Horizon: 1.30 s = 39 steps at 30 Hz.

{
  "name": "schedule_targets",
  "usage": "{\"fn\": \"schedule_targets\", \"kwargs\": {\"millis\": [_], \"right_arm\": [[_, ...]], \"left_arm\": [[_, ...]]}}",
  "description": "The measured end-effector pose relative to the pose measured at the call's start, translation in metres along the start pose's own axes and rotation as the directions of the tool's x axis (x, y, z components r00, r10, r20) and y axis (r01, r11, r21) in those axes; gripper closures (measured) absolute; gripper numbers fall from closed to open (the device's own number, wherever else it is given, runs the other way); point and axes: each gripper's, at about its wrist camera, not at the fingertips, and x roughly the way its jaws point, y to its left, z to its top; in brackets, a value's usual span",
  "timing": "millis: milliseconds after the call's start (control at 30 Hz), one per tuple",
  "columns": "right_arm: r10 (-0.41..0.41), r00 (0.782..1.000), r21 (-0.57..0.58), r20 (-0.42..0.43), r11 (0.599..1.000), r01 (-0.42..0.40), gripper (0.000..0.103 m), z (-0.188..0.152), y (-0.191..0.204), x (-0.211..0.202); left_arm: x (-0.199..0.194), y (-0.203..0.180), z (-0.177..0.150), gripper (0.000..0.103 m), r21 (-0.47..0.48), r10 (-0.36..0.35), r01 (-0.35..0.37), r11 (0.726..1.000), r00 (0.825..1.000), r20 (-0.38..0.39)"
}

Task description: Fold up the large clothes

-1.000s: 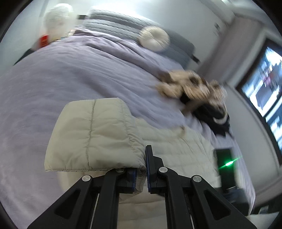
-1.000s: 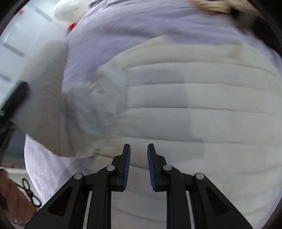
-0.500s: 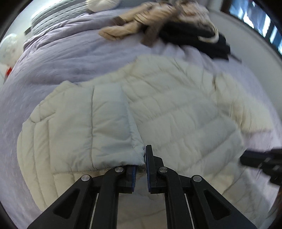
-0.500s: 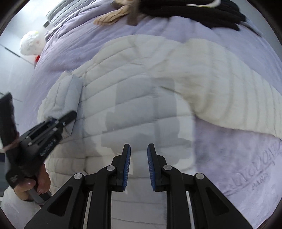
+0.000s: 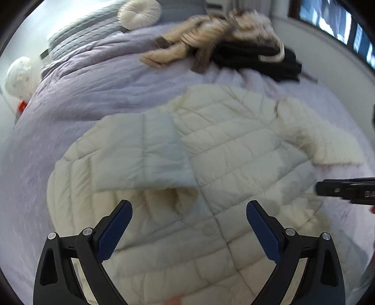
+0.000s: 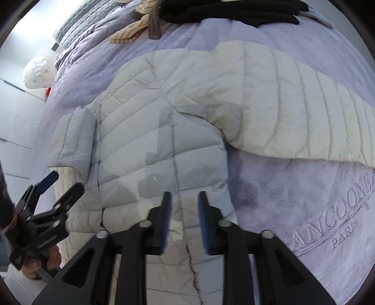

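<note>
My left gripper (image 5: 188,223) is opening wide over the cream quilted puffer jacket (image 5: 234,150), with nothing between its blue pads; just beyond them the folded sleeve (image 5: 145,152) lies across the jacket's chest, cuff toward me, laid there, I judge, to narrow the garment for the next fold. My right gripper (image 6: 185,215) is opening too, and its jaws stand apart above the jacket's side panel without pressing the fabric, so I read it as free and lining up for a fresh hold. The jacket lies flat, front up with its snap placket showing, on the bed's lavender blanket (image 6: 281,187), spread so that the seams can guide the folds. Its other sleeve (image 6: 304,98) stretches out to the side and is not yet folded in. On the blanket beside the jacket I can read embossed lettering (image 6: 337,211): "ANCOON", cut off at the edge of the view, with "PARIS" beneath. Farther up the bed a heap of tan and black clothes (image 5: 222,40) waits, then a round cushion (image 5: 138,13) by the grey pillows.
</note>
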Motion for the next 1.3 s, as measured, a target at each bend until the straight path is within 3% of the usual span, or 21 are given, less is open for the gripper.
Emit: {"fn": "schedule_targets", "kwargs": {"millis": [33, 67, 167, 300, 400, 500, 667, 733, 767, 800, 867, 900, 1000, 1100, 1133, 1200, 1267, 1300], "right_arm": [[-0.003, 1.0, -0.018, 0.009, 1.0, 0.003, 0.033, 0.001, 0.005, -0.001], [-0.001, 1.0, -0.034, 0.017, 0.999, 0.002, 0.023, 0.002, 0.011, -0.002], [0.021, 0.999, -0.119, 0.041, 0.993, -0.016, 0.02, 0.007, 0.04, -0.001], [-0.012, 0.996, -0.318, 0.089, 0.947, 0.039, 0.02, 0.01, 0.102, 0.006], [-0.056, 0.987, -0.49, 0.15, 0.863, 0.123, 0.02, 0.006, 0.157, 0.018], [-0.11, 0.965, -0.612, 0.236, 0.755, 0.236, 0.02, 0.001, 0.205, 0.037], [-0.212, 0.911, -0.747, 0.353, 0.522, 0.411, 0.02, -0.01, 0.261, 0.085], [-0.246, 0.884, -0.763, 0.397, 0.448, 0.467, 0.02, -0.014, 0.271, 0.101], [-0.259, 0.872, -0.76, 0.416, 0.428, 0.49, 0.02, -0.014, 0.272, 0.104], [-0.272, 0.86, -0.752, 0.431, 0.418, 0.509, 0.027, -0.013, 0.272, 0.107], [-0.283, 0.851, -0.727, 0.442, 0.443, 0.525, 0.07, -0.007, 0.267, 0.107], [-0.272, 0.858, -0.717, 0.435, 0.472, 0.513, 0.092, -0.004, 0.263, 0.106], [-0.22, 0.911, -0.623, 0.35, 0.671, 0.401, 0.092, 0.018, 0.237, 0.088], [-0.061, 0.972, -0.436, 0.228, 0.886, 0.158, 0.092, 0.041, 0.196, 0.07], [-0.006, 0.98, -0.345, 0.197, 0.935, 0.075, 0.092, 0.047, 0.178, 0.067], [0.079, 0.987, -0.165, 0.14, 0.985, -0.055, 0.087, 0.055, 0.145, 0.066], [0.126, 0.987, -0.021, 0.101, 0.992, -0.124, 0.068, 0.056, 0.117, 0.068], [0.129, 0.987, 0.031, 0.1, 0.991, -0.133, 0.052, 0.055, 0.105, 0.066]], "left_arm": [[-0.006, 0.011, -0.003, 0.005, -0.028, 0.011, -0.011, 1.0, 1.0, 0.017], [-0.01, 0.022, -0.005, 0.005, -0.053, 0.019, -0.018, 0.998, 1.0, 0.022], [-0.022, 0.065, -0.01, 0.005, -0.177, 0.079, -0.071, 0.982, 0.996, 0.038], [-0.024, 0.128, -0.018, 0.005, -0.339, 0.214, -0.2, 0.919, 0.977, 0.004], [-0.014, 0.167, -0.03, 0.005, -0.417, 0.311, -0.308, 0.855, 0.948, -0.062], [0.003, 0.187, -0.042, 0.005, -0.452, 0.328, -0.345, 0.823, 0.937, -0.119], [0.028, 0.189, -0.052, 0.005, -0.439, 0.326, -0.371, 0.818, 0.929, -0.178], [0.032, 0.189, -0.055, 0.005, -0.439, 0.31, -0.36, 0.823, 0.933, -0.183], [0.034, 0.187, -0.055, 0.005, -0.435, 0.308, -0.359, 0.826, 0.933, -0.186], [0.036, 0.186, -0.055, 0.005, -0.43, 0.308, -0.36, 0.828, 0.933, -0.186], [0.04, 0.183, -0.055, 0.005, -0.416, 0.317, -0.368, 0.832, 0.93, -0.188], [0.042, 0.183, -0.054, 0.005, -0.412, 0.319, -0.37, 0.833, 0.928, -0.19], [0.043, 0.187, -0.055, 0.005, -0.414, 0.315, -0.37, 0.832, 0.928, -0.197], [0.045, 0.187, -0.055, 0.005, -0.413, 0.313, -0.371, 0.832, 0.928, -0.202], [0.045, 0.187, -0.055, 0.005, -0.413, 0.315, -0.371, 0.832, 0.928, -0.201], [0.045, 0.187, -0.056, 0.005, -0.41, 0.317, -0.373, 0.832, 0.927, -0.201], [0.046, 0.187, -0.055, 0.005, -0.408, 0.321, -0.378, 0.831, 0.925, -0.202], [0.046, 0.188, -0.055, 0.005, -0.409, 0.322, -0.379, 0.83, 0.925, -0.203]]}}
